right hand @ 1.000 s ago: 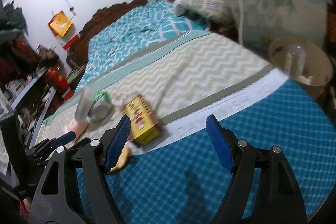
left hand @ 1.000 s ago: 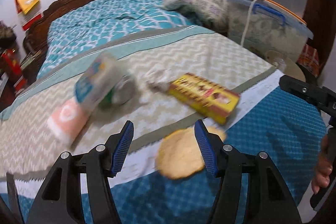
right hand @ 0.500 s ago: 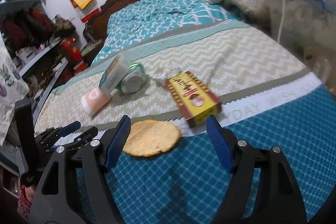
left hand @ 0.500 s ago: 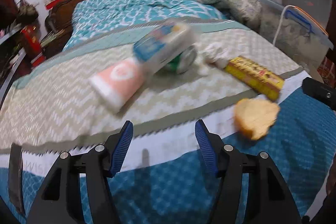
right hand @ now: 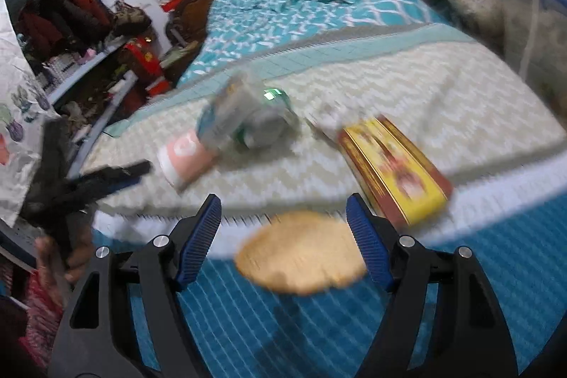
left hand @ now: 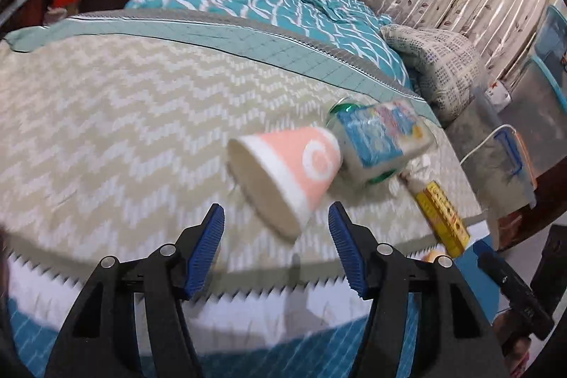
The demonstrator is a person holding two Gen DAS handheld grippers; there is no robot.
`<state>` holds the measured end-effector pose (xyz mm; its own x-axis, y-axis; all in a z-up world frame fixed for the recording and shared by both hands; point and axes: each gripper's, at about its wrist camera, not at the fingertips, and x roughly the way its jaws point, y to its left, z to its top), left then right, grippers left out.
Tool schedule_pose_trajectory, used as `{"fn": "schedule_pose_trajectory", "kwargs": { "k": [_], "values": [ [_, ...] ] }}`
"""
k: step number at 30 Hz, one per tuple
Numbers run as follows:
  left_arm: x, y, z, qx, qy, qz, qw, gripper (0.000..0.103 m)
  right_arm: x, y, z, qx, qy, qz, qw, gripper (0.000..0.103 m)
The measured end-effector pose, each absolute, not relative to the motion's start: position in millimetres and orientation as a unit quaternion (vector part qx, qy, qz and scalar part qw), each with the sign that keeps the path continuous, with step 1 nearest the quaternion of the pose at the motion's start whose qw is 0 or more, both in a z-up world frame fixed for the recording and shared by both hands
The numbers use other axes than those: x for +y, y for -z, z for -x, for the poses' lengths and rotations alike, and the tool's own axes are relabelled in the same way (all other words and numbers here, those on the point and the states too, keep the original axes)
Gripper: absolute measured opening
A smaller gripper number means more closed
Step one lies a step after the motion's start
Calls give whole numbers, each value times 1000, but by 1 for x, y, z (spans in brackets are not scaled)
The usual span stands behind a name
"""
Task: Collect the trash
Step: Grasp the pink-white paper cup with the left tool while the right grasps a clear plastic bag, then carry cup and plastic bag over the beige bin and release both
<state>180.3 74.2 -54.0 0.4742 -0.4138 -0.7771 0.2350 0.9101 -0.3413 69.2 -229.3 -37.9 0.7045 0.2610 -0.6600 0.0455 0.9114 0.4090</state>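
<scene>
Pink paper cup (left hand: pixel 294 172) on its side on the bed (left hand: pixel 106 116), mouth toward the left gripper (left hand: pixel 276 250), fingers spread, empty. Flat round cracker (right hand: pixel 301 252) between the right gripper (right hand: pixel 283 243) fingers, likewise released. Risks: thin cup crushing or rolling off the soft quilt; brittle cracker snapping. Glossy carton (left hand: pixel 384 137), yellow cardboard box (right hand: pixel 393 172) beyond.

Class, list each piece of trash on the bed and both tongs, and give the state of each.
Pink cup: on its side, mouth toward camera.
Carton: lying flat.
Can: on its side.
Yellow box: closed, flat.
Flatbread: flat, whole.
Left tongs: open, empty.
Right tongs: open, empty.
</scene>
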Motion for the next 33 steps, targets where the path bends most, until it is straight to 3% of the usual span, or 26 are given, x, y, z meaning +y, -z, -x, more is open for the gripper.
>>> {"fn": "schedule_pose_trajectory", "kwargs": {
  "k": [7, 8, 10, 11, 13, 25, 33],
  "values": [
    [64, 83, -210, 523, 189, 167, 814, 57, -234, 34, -193, 397, -98, -247, 879, 75],
    [63, 85, -212, 524, 188, 172, 813, 50, -228, 39, -213, 409, -102, -250, 871, 75],
    [61, 84, -211, 520, 205, 190, 807, 25, -219, 44, -229, 426, -111, -248, 863, 47],
    [60, 82, -211, 520, 216, 196, 802, 14, -209, 47, -231, 438, -122, -244, 857, 38],
    [60, 70, -204, 511, 211, 176, 815, 3, -201, 41, -216, 420, -126, -237, 867, 36],
    [87, 32, -89, 453, 266, 114, 843, 3, -208, 43, -34, 377, -171, -251, 875, 33],
    [41, 23, -33, 437, 363, 62, 821, 3, -242, 47, 31, 375, -135, -255, 881, 33]
  ]
}}
